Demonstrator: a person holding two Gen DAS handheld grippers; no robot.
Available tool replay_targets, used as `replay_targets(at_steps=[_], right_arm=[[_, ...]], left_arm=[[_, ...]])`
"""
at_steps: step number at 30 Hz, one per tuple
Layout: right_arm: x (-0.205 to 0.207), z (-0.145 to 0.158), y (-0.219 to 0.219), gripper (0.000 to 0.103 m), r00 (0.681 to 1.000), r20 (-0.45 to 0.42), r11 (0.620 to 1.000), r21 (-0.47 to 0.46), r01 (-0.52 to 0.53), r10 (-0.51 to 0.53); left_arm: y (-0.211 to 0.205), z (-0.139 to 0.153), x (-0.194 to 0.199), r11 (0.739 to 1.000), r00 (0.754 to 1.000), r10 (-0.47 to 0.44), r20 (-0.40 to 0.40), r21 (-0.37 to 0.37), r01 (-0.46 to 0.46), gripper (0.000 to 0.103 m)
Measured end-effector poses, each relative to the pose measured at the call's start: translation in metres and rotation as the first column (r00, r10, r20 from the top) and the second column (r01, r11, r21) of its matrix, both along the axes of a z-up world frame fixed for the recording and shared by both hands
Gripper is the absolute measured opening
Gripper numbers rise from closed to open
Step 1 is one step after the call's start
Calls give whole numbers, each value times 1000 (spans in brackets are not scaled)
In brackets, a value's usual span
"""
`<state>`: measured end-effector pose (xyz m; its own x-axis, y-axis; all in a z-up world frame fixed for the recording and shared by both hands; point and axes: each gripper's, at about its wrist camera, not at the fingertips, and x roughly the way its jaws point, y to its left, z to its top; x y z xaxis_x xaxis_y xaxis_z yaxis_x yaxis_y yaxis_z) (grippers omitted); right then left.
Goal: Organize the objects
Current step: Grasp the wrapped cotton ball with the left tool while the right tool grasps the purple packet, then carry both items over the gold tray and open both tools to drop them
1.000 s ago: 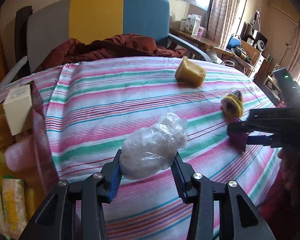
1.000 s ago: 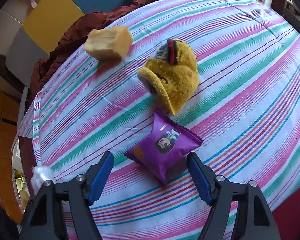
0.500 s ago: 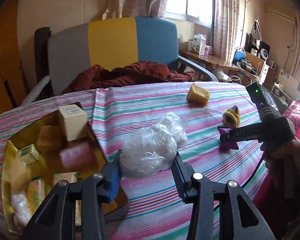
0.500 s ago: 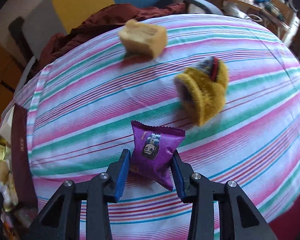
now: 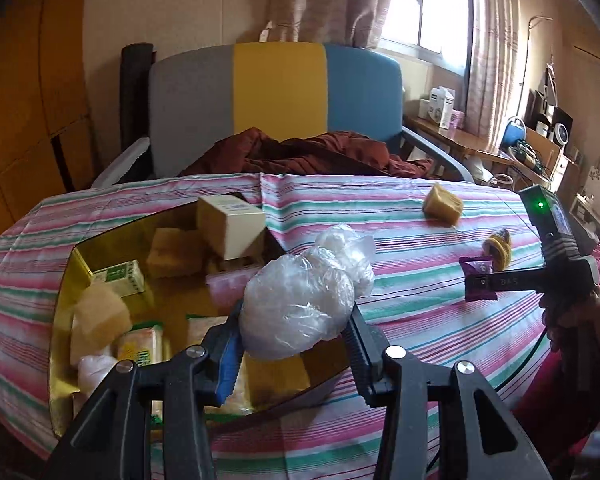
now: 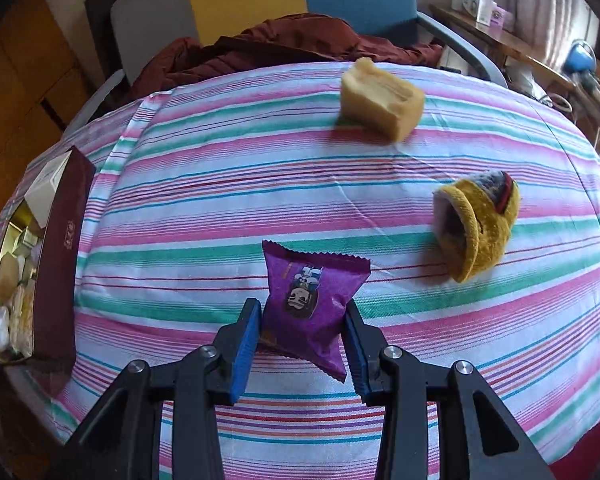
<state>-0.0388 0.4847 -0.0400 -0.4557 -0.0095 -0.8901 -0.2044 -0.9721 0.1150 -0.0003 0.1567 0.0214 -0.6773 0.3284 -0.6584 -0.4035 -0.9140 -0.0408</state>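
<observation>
My left gripper (image 5: 296, 344) is shut on a crumpled clear plastic bag (image 5: 300, 300) and holds it above the near right part of a gold-lined box (image 5: 66, 276) that holds several small packs and blocks. My right gripper (image 6: 300, 332) is shut on a purple snack packet (image 6: 310, 300), lifted just above the striped tablecloth; the packet also shows in the left wrist view (image 5: 478, 278). A tan block (image 6: 380, 100) and a yellow knitted piece (image 6: 476, 232) lie on the cloth further back.
The box with its maroon outer wall (image 6: 60, 256) sits at the left of the table. A grey, yellow and blue chair (image 5: 276, 96) with a dark red garment (image 5: 312, 156) stands behind the table. A cluttered desk (image 5: 480, 144) is at the back right.
My left gripper has carried the plastic bag left, over the box. My right gripper has closed on the purple packet and lifted it off the cloth.
</observation>
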Motion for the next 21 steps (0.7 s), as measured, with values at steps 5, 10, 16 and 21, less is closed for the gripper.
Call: replay_targets(at_steps=[5, 10, 16, 21], right_arm=[[1, 1, -12, 41, 999, -3, 999, 13, -37, 37], [6, 5, -28, 41, 997, -22, 997, -14, -73, 73], [13, 19, -66, 41, 987, -88, 984, -107, -142, 133], [11, 38, -125, 41, 954, -161, 949, -147, -277, 254]], left_arm=[[-22, -5, -3, 999, 999, 39, 23, 17, -39, 46], [-50, -13, -8, 995, 995, 78, 68, 63, -82, 46], [-97, -12, -12, 978, 984, 155, 90, 129, -166, 46], [-142, -13, -11, 948, 959, 254, 126, 165, -273, 46]])
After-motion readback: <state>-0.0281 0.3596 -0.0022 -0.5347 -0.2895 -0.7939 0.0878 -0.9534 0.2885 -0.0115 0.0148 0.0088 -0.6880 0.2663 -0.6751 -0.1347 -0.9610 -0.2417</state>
